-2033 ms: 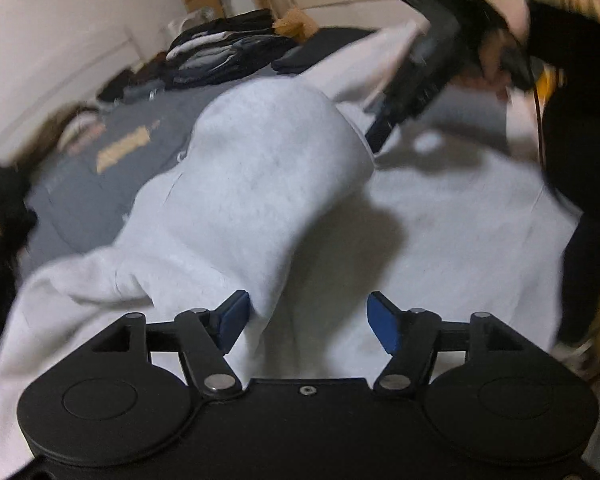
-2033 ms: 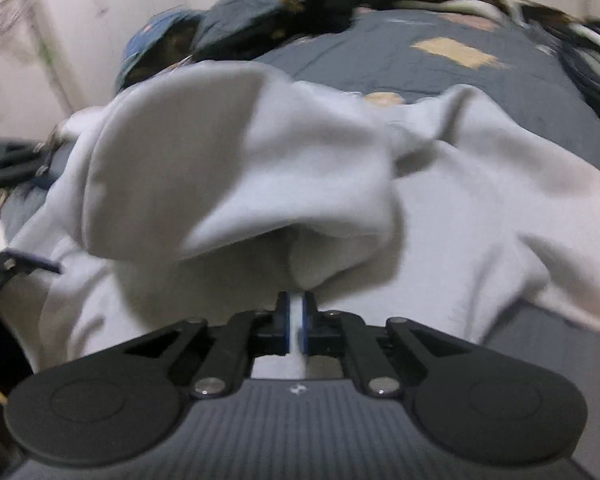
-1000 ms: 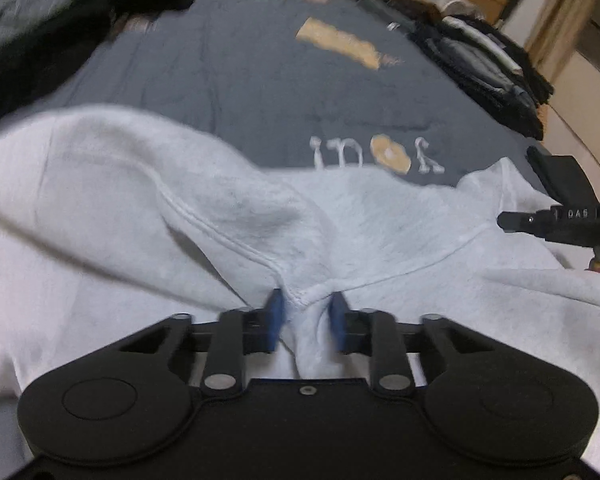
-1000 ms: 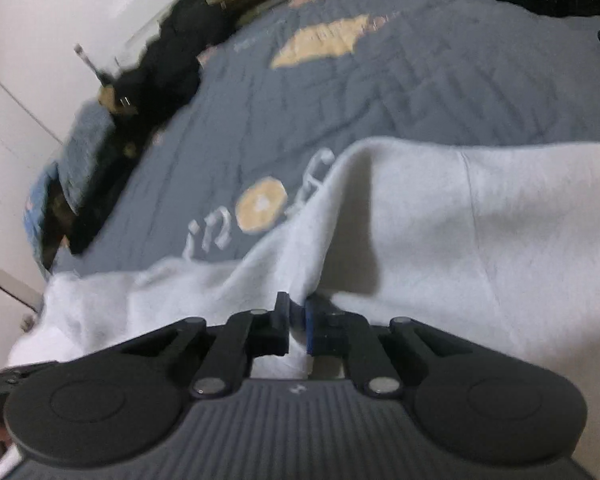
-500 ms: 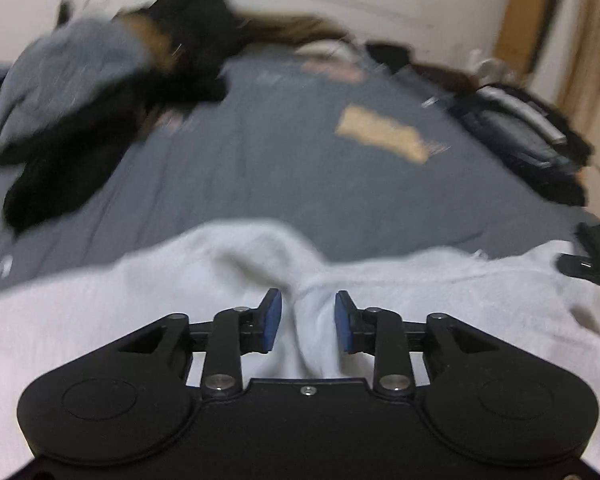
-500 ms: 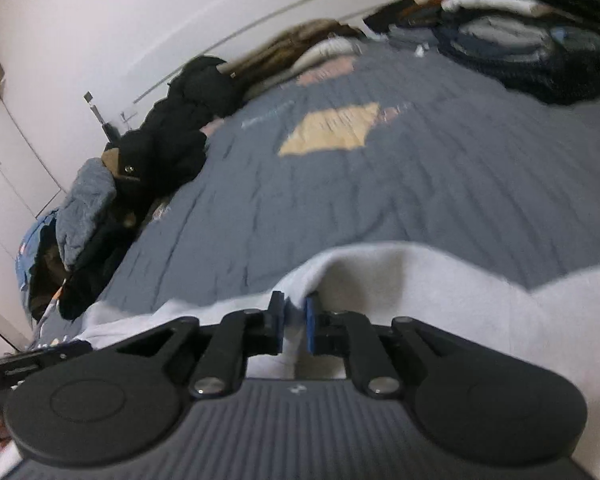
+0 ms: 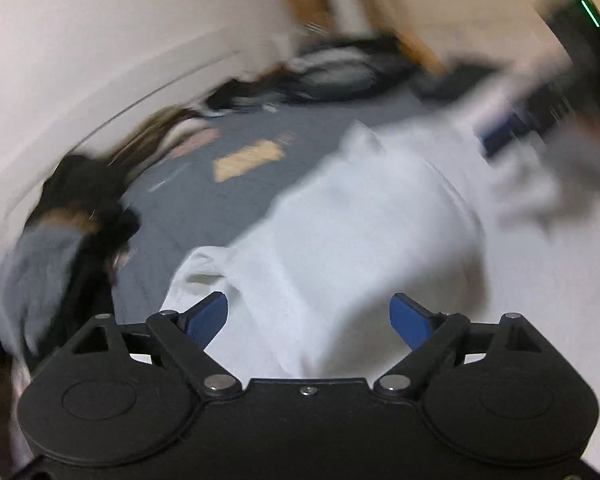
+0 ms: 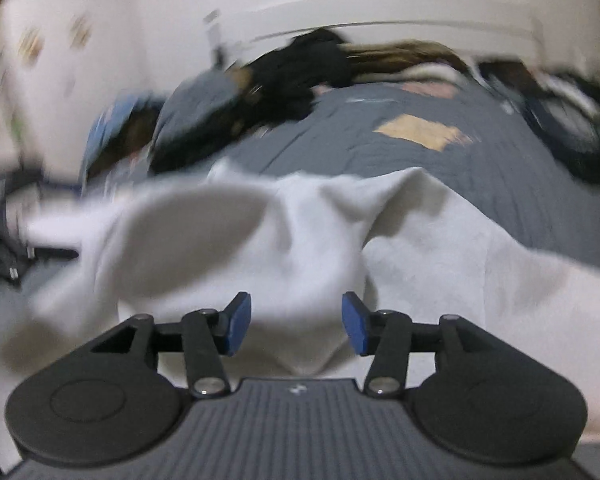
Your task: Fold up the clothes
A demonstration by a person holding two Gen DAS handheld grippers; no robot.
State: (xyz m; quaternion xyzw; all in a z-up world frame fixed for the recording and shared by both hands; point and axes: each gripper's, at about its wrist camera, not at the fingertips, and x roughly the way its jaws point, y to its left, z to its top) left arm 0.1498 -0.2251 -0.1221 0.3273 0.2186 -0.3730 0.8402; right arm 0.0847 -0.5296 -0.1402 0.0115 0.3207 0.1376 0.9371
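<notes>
**Left wrist view: both grippers released over the white sweatshirt, fold partly laid**

Left wrist view, nearest: left gripper (image 7: 309, 318) has its blue pads spread wide, nothing between them. White sweatshirt (image 7: 364, 232) lies directly below and ahead, bunched in a rounded hump on the bed (image 7: 204, 200). Frame is motion-blurred; fine creases not readable.

Right wrist view, nearest: right gripper (image 8: 296, 324) also released, pads apart, cloth beneath them but not pinched. Sweatshirt (image 8: 324, 248) shows a raised fold with a flap lying toward the left side; edges uneven.

Judgement on step: a fold has just been dropped and neither gripper holds anything. Garment looks lumpy, not flat, so the task seems early to mid. Next move probably calls for re-gripping a hem or sleeve edge on each side and pulling the layer flat before the next fold; a pinch on one layer only matters, since the hump hides several.

Farther out: grey quilted bedspread with a tan patch (image 8: 420, 132). Dark clothing pile (image 8: 296, 76) sits at the bed's far end, and a stack of dark garments (image 7: 332, 76) at the far right in the left view. Both well apart from the sweatshirt, not obstructing. White wall (image 7: 100, 40) behind.

Main hindrance: loose bulk of the cloth itself.
</notes>
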